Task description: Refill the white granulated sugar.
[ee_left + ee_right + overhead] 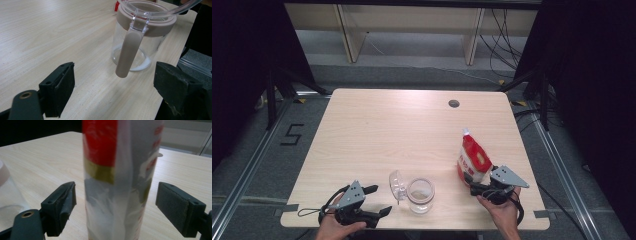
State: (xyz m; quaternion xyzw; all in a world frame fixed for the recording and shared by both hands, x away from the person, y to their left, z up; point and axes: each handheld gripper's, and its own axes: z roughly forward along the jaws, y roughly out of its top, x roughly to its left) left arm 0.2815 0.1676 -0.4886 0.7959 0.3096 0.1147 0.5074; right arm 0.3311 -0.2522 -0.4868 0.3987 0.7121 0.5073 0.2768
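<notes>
A clear glass jar (420, 194) with a beige collar stands near the table's front edge, its clear hinged lid (398, 186) flipped open to the left. A little white powder lies in the jar (150, 45), and a beige latch (127, 55) hangs down its side. My left gripper (380, 199) is open just left of the jar, which stands ahead of its jaws (113, 75). A red and white pouch (473, 160) stands upright at the right. My right gripper (470, 183) is open around the pouch (120, 170), with a gap on both sides.
The light wooden table (377, 130) has a round cable hole (454, 103) at the back right. The jar's edge (7, 195) appears at the left of the right gripper view. Wooden shelf legs and cables stand on the floor behind the table.
</notes>
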